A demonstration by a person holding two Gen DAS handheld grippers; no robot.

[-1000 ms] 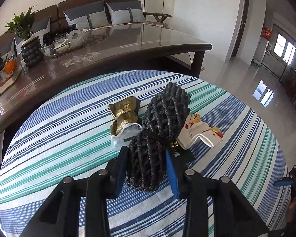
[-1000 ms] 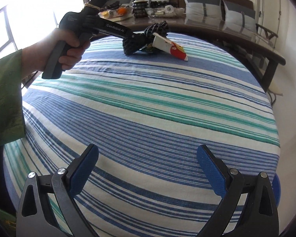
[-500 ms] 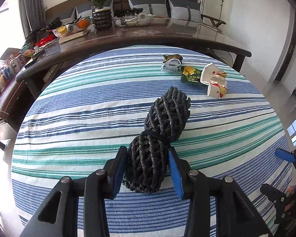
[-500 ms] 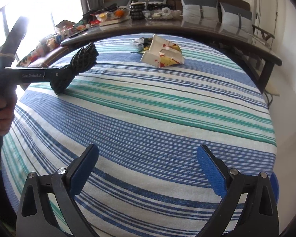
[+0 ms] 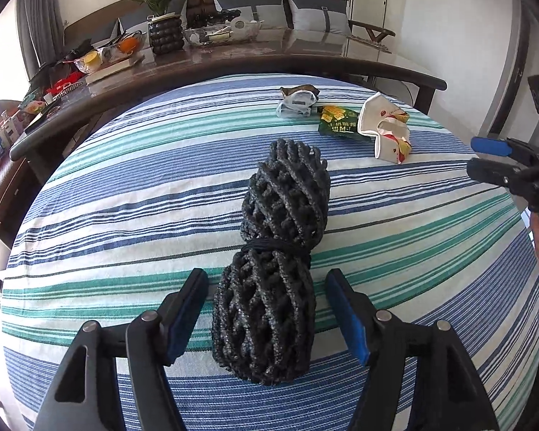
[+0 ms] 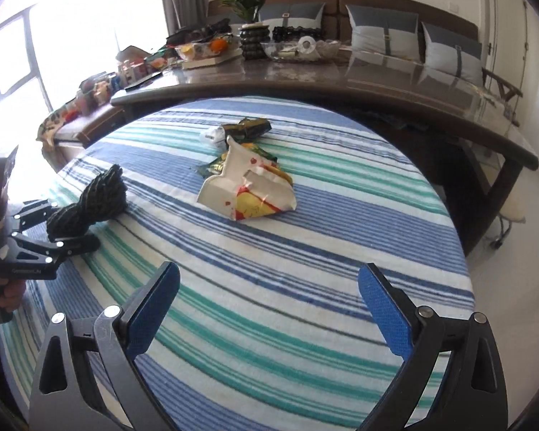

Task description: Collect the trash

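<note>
A blue, green and white striped tablecloth (image 5: 125, 194) covers a round table before a long dark table (image 5: 305, 61) and sofa. The left gripper (image 5: 266, 310) has just been opening; its fingers stand apart, the black foam net (image 5: 273, 287) lying between them, pads clear. Beyond its fingertips lie three wrappers: white-red (image 5: 386, 127), green (image 5: 337, 125), pale-gold (image 5: 296, 102). The right gripper (image 6: 269, 310) is spread wide, empty. Only its view shows "GenRobot.AI" lettering.

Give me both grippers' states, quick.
Left gripper: open, jaws just opened; the black foam net lies between them on the cloth, pads clear of it.
Right gripper: open, holding nothing.
</note>
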